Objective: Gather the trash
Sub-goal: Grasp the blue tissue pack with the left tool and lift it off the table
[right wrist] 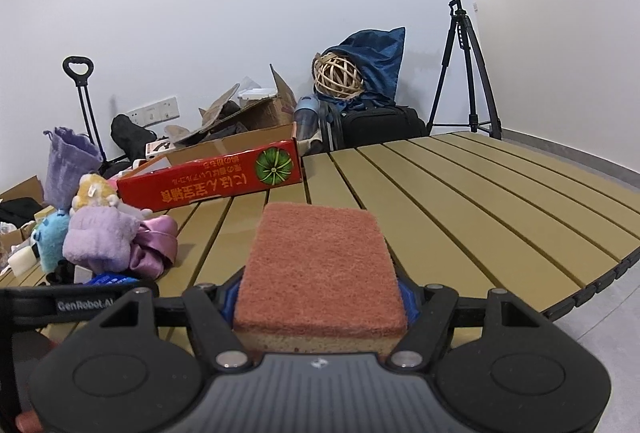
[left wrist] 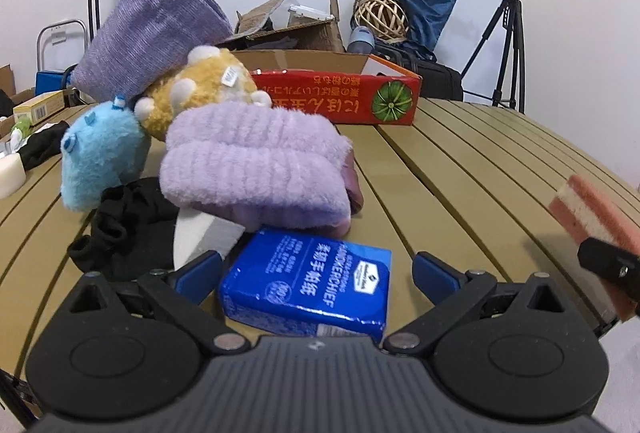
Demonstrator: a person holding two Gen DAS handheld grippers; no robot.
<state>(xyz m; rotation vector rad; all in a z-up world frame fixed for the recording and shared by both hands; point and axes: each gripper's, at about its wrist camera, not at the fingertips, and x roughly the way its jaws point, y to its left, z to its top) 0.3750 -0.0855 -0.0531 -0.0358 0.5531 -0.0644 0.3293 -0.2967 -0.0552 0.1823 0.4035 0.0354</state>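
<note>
1. Blue tissue packet [left wrist: 308, 287] lies flat on the slatted tan table [left wrist: 460, 169], at six o'clock in the left wrist view. It sits between the spread blue-tipped fingers [left wrist: 200, 271] of the left gripper [left wrist: 316, 273]; the fingers stand wide, with a gap on each side of the packet.
2. At nine to eleven o'clock from the packet is a heap: black cloth [left wrist: 120, 229], a blue plush toy [left wrist: 100, 157], a yellow plush toy [left wrist: 204, 89], and a folded fluffy lilac cloth [left wrist: 256, 165] just behind the packet.
3. At twelve o'clock, farther back, a red carton [left wrist: 340, 95] stands on the table.
4. At three o'clock, at the frame edge, is a pink-topped sponge [left wrist: 588, 209].
5. In the right wrist view, the right gripper [right wrist: 320, 301] holds that sponge [right wrist: 320, 269] at six o'clock, its fingers pressed on both sides, scouring face up.
6. At one o'clock there, a camera tripod [right wrist: 464, 61] stands on the floor beyond the table.
</note>
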